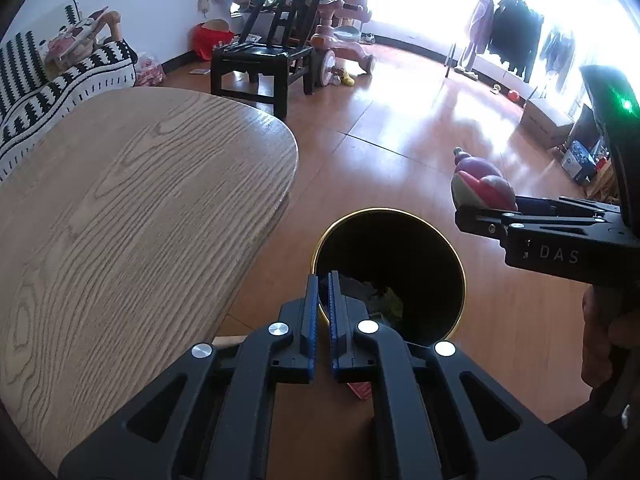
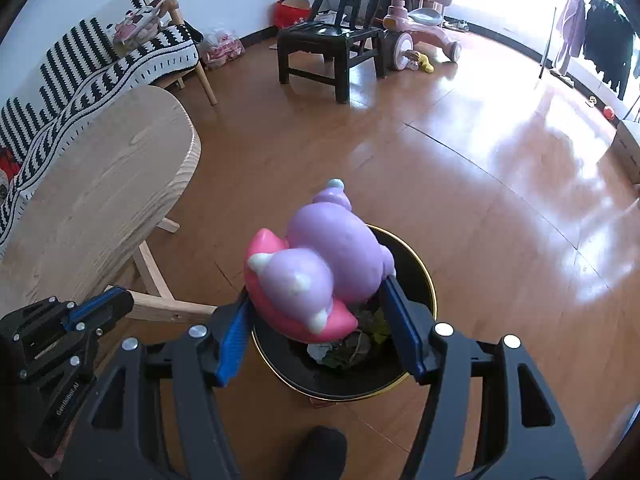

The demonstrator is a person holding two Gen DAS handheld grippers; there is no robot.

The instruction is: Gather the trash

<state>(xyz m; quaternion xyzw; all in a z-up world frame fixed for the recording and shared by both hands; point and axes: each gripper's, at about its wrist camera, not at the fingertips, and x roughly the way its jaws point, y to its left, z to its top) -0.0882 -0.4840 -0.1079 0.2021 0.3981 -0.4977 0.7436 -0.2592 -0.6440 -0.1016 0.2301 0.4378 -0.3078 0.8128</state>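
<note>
Spreading across the room, the glossy wooden floor (image 2: 460, 184) carries everything else. An oval wooden table (image 1: 132, 216) with pale legs fills the left side, and a black-and-white patterned sofa (image 2: 80, 64) sits behind it against the wall. Farther back stand a black wooden chair (image 2: 332, 40) and, just beside it, a pink ride-on toy (image 2: 420, 28).

Near the table's end, a black trash bin (image 1: 440, 248) with a gold rim stands on the floor, with crumpled scraps and dark leaves (image 2: 356, 344) lying at its bottom.

Directly above the bin's opening, the right gripper (image 2: 320, 312) pinches a purple and pink squishy toy (image 2: 320, 264) between its blue pads (image 2: 232, 340); the toy is held in the air, clear of the rim. The left gripper (image 1: 324, 312) hangs over the near edge of the bin, its fingers drawn almost together with only a thin gap and nothing between them.
</note>
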